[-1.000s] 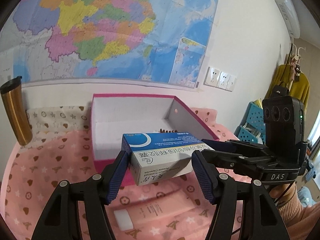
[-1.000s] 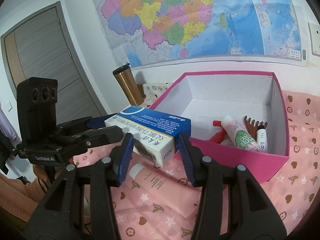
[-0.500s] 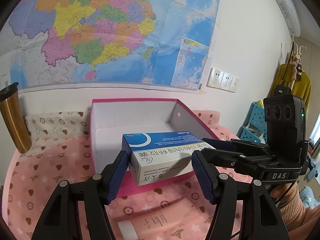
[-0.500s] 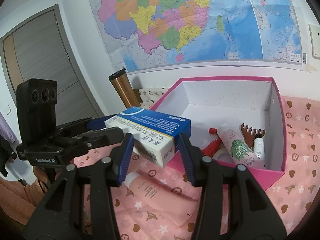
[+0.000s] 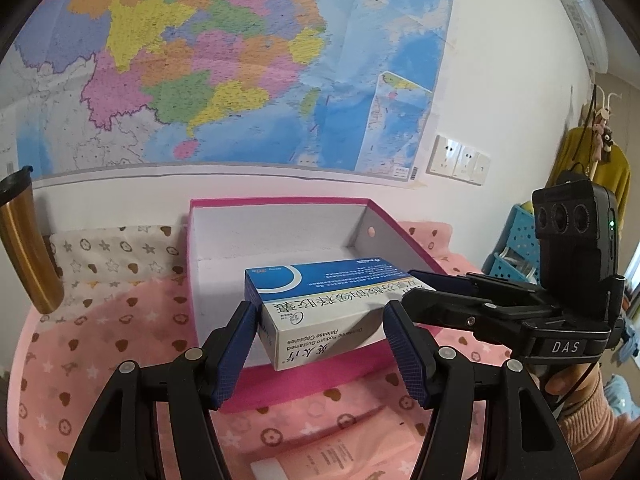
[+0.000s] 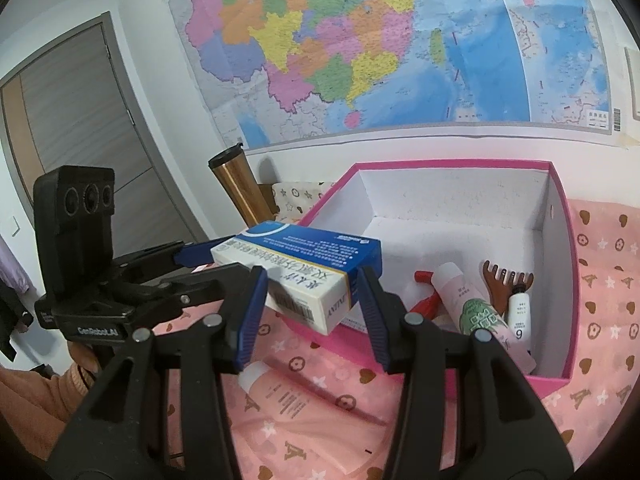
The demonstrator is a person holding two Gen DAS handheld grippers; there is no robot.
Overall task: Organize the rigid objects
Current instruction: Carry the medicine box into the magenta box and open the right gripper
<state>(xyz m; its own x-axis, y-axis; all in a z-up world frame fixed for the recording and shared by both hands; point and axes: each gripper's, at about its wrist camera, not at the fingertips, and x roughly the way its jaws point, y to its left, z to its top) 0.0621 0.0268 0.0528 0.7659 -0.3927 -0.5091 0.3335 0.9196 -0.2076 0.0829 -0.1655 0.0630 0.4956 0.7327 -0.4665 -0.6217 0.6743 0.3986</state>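
A blue and white medicine box is held in the air by both grippers, above the near rim of a pink box. My left gripper is shut on its long ends. My right gripper is shut on it crosswise, and the medicine box shows there too. The pink box holds a red sprayer, a pink-green tube, a brown comb and a small white bottle.
A pink tube lies on the pink patterned cloth below the held box; it also shows in the left wrist view. A gold tumbler stands at the back left by the wall. A map hangs behind.
Both grippers have risen with the medicine box; the pink box and the tube on the cloth now sit lower in both views.
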